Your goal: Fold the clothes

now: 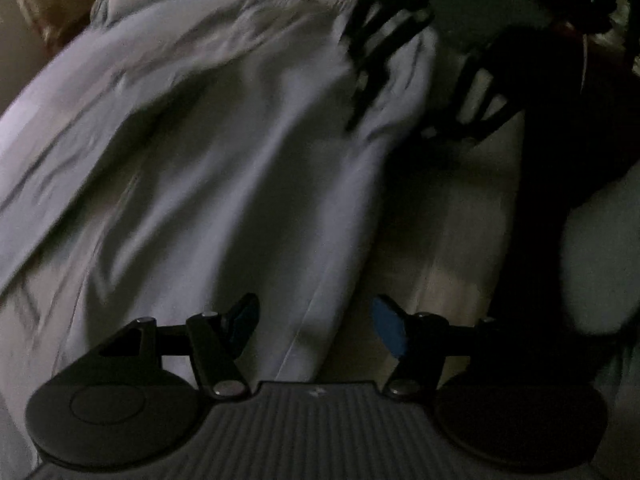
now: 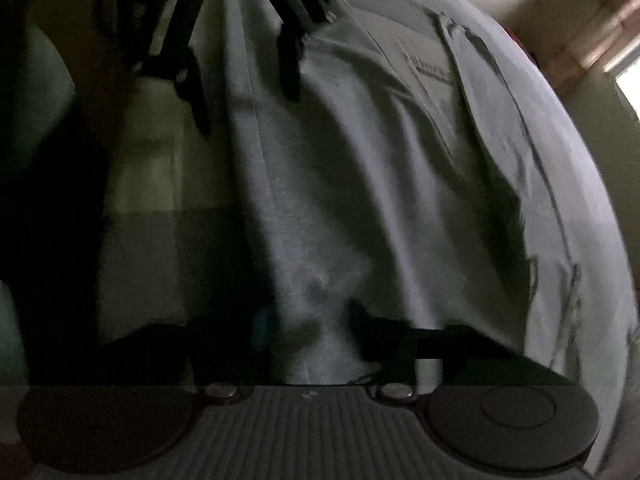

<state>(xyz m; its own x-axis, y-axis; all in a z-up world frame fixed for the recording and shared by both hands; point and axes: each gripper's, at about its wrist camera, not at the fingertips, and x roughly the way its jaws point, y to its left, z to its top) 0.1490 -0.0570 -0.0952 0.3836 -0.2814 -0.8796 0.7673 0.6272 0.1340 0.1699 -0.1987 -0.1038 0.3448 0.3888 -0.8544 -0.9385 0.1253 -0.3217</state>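
A pale grey garment [image 1: 192,168] lies spread and rumpled over a lighter surface [image 1: 452,248], which looks like a bed or a padded top, though the room is too dim to be sure. From where I stand both tools are working the same long hemmed edge [image 1: 304,344] of the cloth. The left gripper [image 1: 316,330] hangs over that edge with its blue-padded jaws parted and nothing between them; the hem runs right up into the gap. The right gripper [image 2: 316,328], further along the same edge, has cloth bunched up between its fingers, and it appears to be pinching it (its own view is very dark, so I would not swear the jaws are fully closed). In the left view it shows at the top as a dark claw [image 1: 384,60] down on the fabric. I'd judge the step in hand to be taking hold of one side of the garment at two points, ready to lift and carry it across. The next move calls for the left jaws to close on the hem, taking a single layer rather than a whole fold. The bare strip of surface beside the hem gives room to work; a dark shape [image 1: 532,200] crowds the far side of it.
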